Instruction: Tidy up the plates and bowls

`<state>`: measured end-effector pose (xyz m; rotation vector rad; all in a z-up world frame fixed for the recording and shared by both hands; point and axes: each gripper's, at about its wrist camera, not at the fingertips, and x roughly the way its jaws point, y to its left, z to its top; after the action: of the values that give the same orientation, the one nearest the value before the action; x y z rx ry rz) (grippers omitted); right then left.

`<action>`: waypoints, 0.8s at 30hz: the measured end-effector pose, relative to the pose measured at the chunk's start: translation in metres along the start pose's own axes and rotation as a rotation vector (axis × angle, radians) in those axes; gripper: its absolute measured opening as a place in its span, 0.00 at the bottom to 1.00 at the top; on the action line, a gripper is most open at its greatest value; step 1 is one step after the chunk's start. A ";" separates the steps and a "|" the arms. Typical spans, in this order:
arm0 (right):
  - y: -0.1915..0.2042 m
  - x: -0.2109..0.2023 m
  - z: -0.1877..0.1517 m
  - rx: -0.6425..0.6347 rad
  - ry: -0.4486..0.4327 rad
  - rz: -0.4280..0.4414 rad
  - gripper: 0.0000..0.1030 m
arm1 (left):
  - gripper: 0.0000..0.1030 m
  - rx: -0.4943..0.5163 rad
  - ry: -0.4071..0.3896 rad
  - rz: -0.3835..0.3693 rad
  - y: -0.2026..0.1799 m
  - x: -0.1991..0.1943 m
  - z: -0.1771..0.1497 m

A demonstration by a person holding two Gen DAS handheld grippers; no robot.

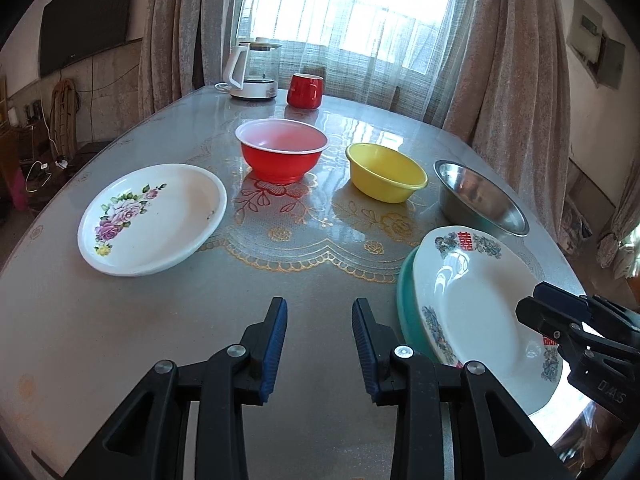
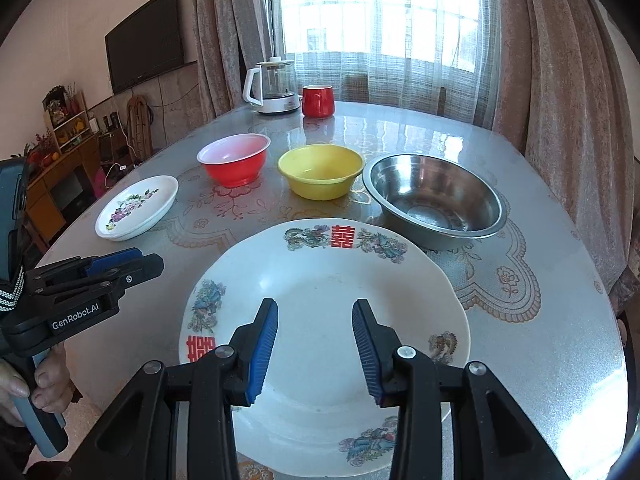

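A white plate with red characters [image 2: 320, 292] lies on a teal plate [image 1: 406, 300] at the table's near right; it also shows in the left wrist view [image 1: 476, 300]. My right gripper [image 2: 315, 312] is open and empty above it. My left gripper [image 1: 319, 312] is open and empty over bare table left of that stack. A white floral plate [image 1: 156, 220] lies at the left. A red bowl [image 1: 282, 150], a yellow bowl [image 1: 386, 172] and a steel bowl [image 1: 478, 198] stand in a row behind.
A glass kettle [image 1: 256, 70] and a red mug [image 1: 305, 90] stand at the table's far edge before the curtains. The glossy table [image 1: 304, 280] has a lace-patterned cover. A TV [image 2: 146, 38] hangs on the left wall.
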<state>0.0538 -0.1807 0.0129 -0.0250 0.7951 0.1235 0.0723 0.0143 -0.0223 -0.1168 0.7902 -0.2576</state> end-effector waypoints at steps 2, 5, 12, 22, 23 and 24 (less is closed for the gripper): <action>0.009 0.004 0.005 -0.011 0.013 0.046 0.38 | 0.33 -0.023 -0.006 0.026 0.014 -0.004 -0.002; 0.024 0.013 0.017 -0.033 0.030 0.114 0.38 | 0.33 -0.074 -0.015 0.061 0.037 -0.010 -0.004; 0.070 0.046 0.037 -0.059 0.114 0.298 0.38 | 0.33 -0.198 -0.049 0.141 0.092 -0.026 -0.006; 0.127 0.098 0.069 -0.027 0.211 0.419 0.38 | 0.33 -0.329 -0.049 0.216 0.158 -0.026 0.003; 0.131 0.105 0.073 -0.017 0.219 0.420 0.38 | 0.33 -0.341 -0.054 0.216 0.163 -0.025 0.005; 0.135 0.114 0.077 -0.005 0.227 0.416 0.38 | 0.33 -0.349 -0.059 0.214 0.168 -0.023 0.008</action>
<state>0.1709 -0.0298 -0.0111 0.1246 1.0195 0.5235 0.0930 0.1820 -0.0342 -0.3641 0.7769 0.0879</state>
